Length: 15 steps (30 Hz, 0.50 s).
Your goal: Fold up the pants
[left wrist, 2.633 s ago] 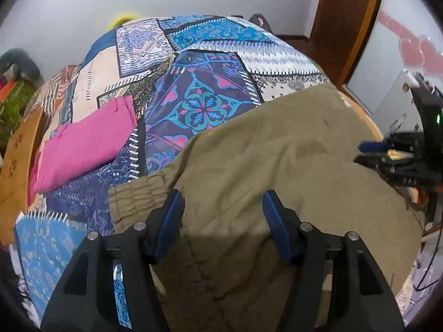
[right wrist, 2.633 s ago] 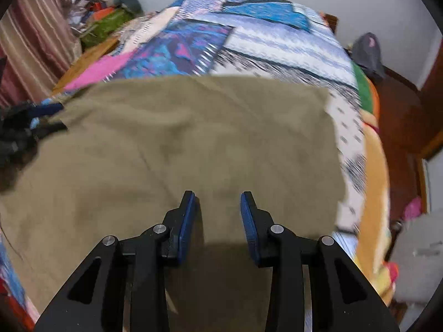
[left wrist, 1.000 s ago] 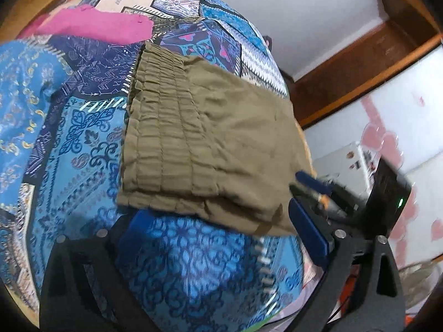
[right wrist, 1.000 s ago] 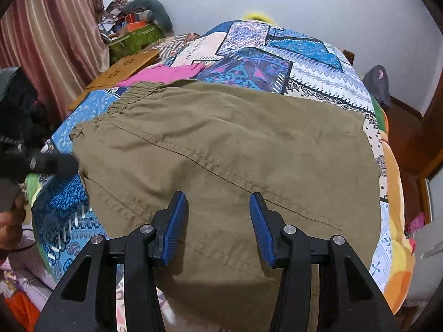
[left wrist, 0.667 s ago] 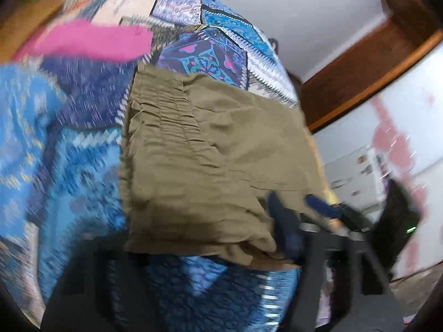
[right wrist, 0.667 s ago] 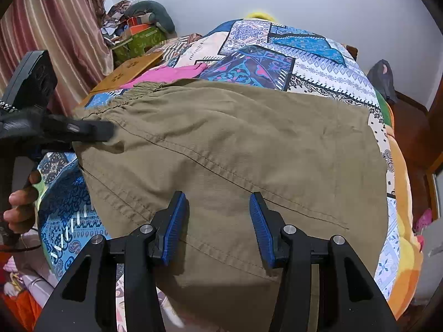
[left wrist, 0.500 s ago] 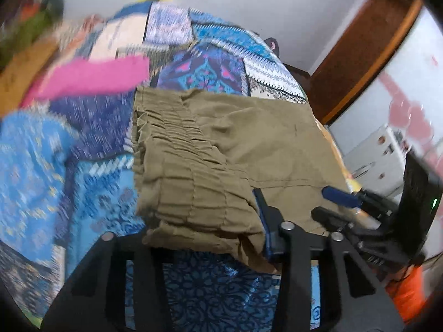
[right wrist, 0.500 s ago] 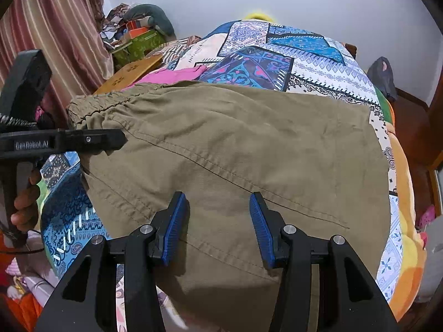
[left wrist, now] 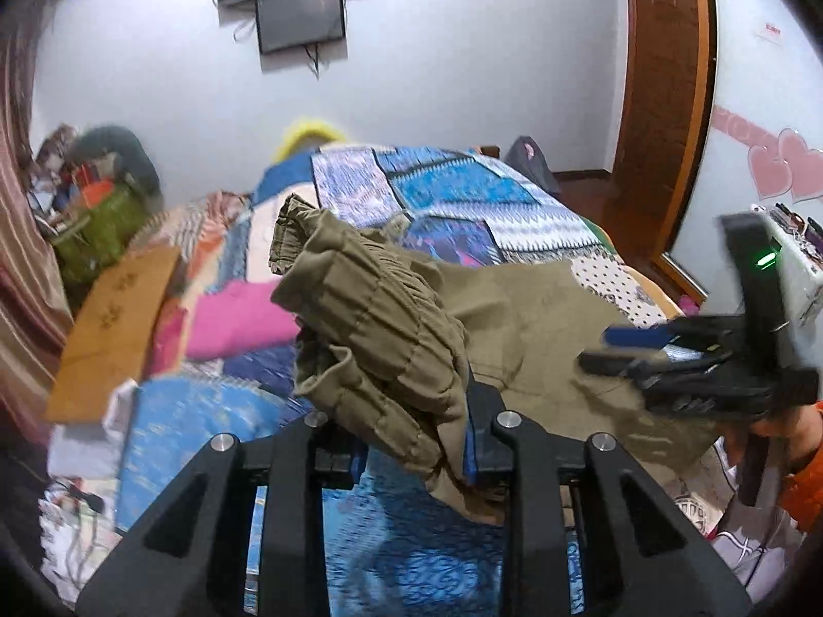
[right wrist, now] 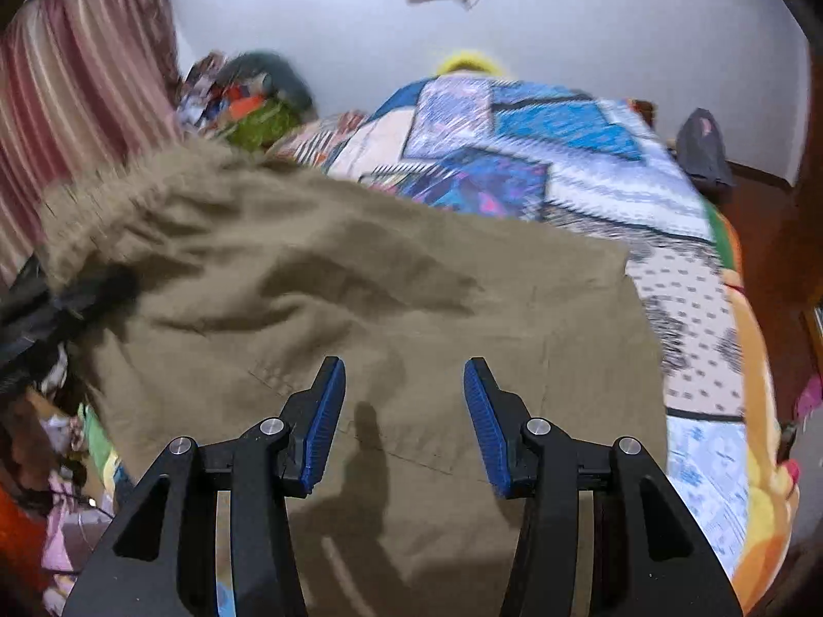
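Olive-green pants (right wrist: pixel 391 308) lie across the near end of a bed. My left gripper (left wrist: pixel 414 442) is shut on their bunched elastic waistband (left wrist: pixel 370 329) and holds it lifted above the bed, so the cloth drapes over the jaws. The rest of the pants (left wrist: pixel 555 329) still rests on the bedspread. My right gripper (right wrist: pixel 401 421) is open and empty, hovering just above the pants' flat cloth. It also shows in the left wrist view (left wrist: pixel 638 347) at the right. The left gripper's body (right wrist: pixel 46 308) shows at the left edge of the right wrist view.
The bed has a blue patchwork bedspread (left wrist: pixel 452 195). A folded pink garment (left wrist: pixel 242 313) lies on it at the left, by a wooden board (left wrist: pixel 118 329). Clutter (right wrist: pixel 247 103) is piled by the striped curtain (right wrist: pixel 77 72). A wooden door frame (left wrist: pixel 663 103) stands at the right.
My left gripper has closed on the waistband and lifted it up off the bed. The right gripper stays open over the pants, a little closer to the cloth.
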Each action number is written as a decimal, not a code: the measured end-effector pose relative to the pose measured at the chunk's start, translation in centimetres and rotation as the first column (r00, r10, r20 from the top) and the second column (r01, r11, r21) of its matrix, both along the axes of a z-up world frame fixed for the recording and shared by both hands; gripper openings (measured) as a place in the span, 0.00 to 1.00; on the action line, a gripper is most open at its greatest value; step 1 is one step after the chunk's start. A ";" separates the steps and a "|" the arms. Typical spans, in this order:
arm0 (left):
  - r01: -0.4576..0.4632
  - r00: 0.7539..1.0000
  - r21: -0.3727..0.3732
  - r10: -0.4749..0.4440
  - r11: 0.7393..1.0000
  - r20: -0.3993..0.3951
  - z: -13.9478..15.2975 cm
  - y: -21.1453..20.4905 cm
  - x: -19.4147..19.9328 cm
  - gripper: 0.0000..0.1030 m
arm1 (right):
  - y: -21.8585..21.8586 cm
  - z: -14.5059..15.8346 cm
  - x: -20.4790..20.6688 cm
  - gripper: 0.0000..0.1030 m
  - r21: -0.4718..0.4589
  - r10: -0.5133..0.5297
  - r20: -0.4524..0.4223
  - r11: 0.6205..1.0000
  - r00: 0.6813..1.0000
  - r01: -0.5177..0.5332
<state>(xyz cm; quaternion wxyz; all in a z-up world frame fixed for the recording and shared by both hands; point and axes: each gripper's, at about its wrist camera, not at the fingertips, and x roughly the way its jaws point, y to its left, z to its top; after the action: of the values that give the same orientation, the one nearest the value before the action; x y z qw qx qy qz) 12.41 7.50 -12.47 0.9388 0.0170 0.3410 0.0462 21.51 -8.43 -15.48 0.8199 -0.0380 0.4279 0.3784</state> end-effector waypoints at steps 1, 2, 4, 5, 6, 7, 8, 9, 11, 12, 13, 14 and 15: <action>-0.001 1.000 0.012 0.001 1.000 0.008 0.4 0.2 -0.2 0.27 | 0.9 -0.4 0.0 0.43 -0.015 0.027 -0.016 1.000 1.000 -0.027; 0.000 1.000 0.018 0.000 1.000 0.015 0.8 0.3 -0.4 0.27 | 2.1 -0.9 -0.1 0.43 -0.029 0.057 -0.031 0.998 0.998 -0.058; 0.003 1.000 0.034 -0.004 0.999 0.025 1.3 0.3 -0.5 0.26 | 4.3 -1.8 -0.7 0.43 -0.046 0.114 -0.066 0.992 0.991 -0.117; 0.002 1.000 0.043 -0.003 0.999 0.029 1.5 0.0 -0.8 0.26 | 4.8 -2.1 -0.8 0.43 -0.051 0.131 -0.083 0.990 0.988 -0.135; 0.005 0.999 0.051 -0.006 0.999 0.032 1.6 -0.2 -0.8 0.26 | 5.5 -2.3 -1.1 0.43 -0.059 0.149 -0.096 0.986 0.984 -0.155; 0.005 0.999 0.057 -0.007 0.998 0.035 1.6 -0.4 -0.9 0.26 | 6.1 -2.4 -1.6 0.44 -0.072 0.167 -0.084 0.982 0.982 -0.173; 0.007 0.999 0.064 -0.009 0.998 0.038 1.6 -0.7 -0.8 0.26 | 6.3 -2.4 -1.8 0.44 -0.083 0.173 -0.070 0.980 0.982 -0.178; 0.010 0.999 0.070 -0.013 0.998 0.040 1.6 -1.0 -0.7 0.26 | 6.3 -2.2 -2.0 0.44 -0.088 0.173 -0.062 0.980 0.983 -0.178; 0.017 0.999 0.081 -0.021 0.997 0.049 1.7 -1.7 -0.6 0.26 | 5.5 -1.9 -1.8 0.43 -0.050 0.167 -0.081 0.984 0.983 -0.172; 0.022 0.998 0.089 -0.027 0.996 0.053 1.8 -2.0 -0.5 0.26 | 4.7 -1.6 -1.8 0.43 -0.021 0.154 -0.089 0.987 0.984 -0.156; 0.028 0.998 0.096 -0.033 0.995 0.054 1.9 -2.3 -0.6 0.26 | 3.7 -1.2 -1.8 0.43 0.004 0.134 -0.087 0.991 0.987 -0.134; 0.034 0.998 0.104 -0.040 0.994 0.055 2.0 -2.7 -0.5 0.26 | 2.5 -0.7 -2.0 0.43 0.020 0.113 -0.072 0.994 0.991 -0.112; 0.040 0.997 0.109 -0.046 0.993 0.055 2.0 -3.1 -0.4 0.26 | 1.3 -0.2 -2.2 0.43 0.027 0.093 -0.054 0.995 0.994 -0.092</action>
<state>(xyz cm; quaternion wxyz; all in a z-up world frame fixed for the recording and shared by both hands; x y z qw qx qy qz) 12.03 4.39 -10.44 0.9466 0.0735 0.3107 0.0448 19.34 -7.08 -15.67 0.7897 -0.0372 0.4435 0.4222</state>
